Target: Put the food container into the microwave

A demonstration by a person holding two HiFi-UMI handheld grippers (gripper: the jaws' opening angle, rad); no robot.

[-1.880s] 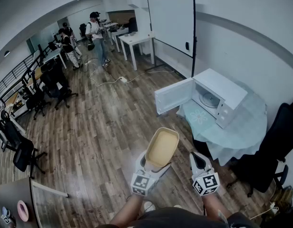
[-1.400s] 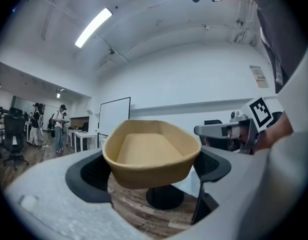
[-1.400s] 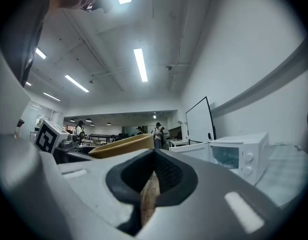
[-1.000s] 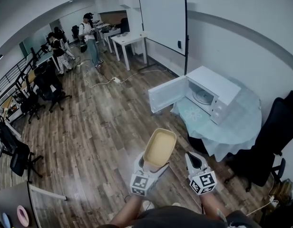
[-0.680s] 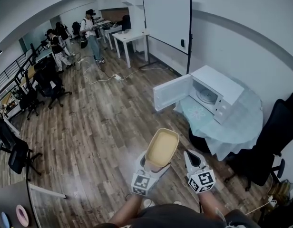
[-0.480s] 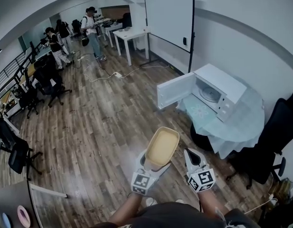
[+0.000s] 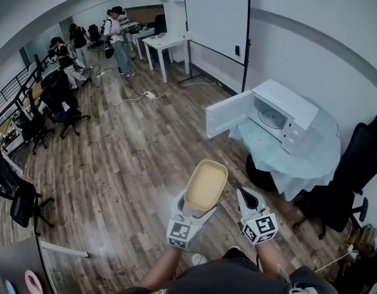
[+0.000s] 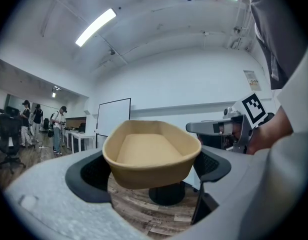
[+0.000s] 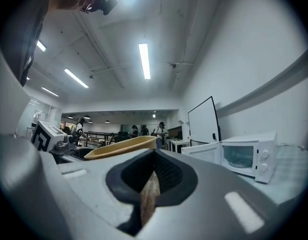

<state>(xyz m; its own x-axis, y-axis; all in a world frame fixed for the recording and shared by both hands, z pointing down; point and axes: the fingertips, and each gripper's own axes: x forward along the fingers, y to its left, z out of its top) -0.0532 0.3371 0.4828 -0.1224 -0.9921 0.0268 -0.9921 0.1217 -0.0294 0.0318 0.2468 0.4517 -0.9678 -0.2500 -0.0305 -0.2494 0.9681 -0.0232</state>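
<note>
A tan, empty food container (image 7: 205,185) is held above the wooden floor, and my left gripper (image 7: 194,208) is shut on its near end. In the left gripper view the container (image 8: 151,153) fills the space between the two dark pads (image 8: 89,176). My right gripper (image 7: 248,201) is shut with nothing in it, just right of the container; its jaws meet in the right gripper view (image 9: 153,170). The white microwave (image 7: 278,114) stands on a round table ahead to the right, its door (image 7: 228,116) swung open to the left. It also shows in the right gripper view (image 9: 246,157).
The round table (image 7: 311,158) has a pale cloth and a black pedestal base. A black office chair (image 7: 350,188) stands to its right. A whiteboard (image 7: 217,23) and white desk (image 7: 167,45) are further back. Several people (image 7: 118,35) and chairs are at the far left.
The view has come slightly nearer to the microwave table. Both grippers kept their pose, with the container still held in the left one.
</note>
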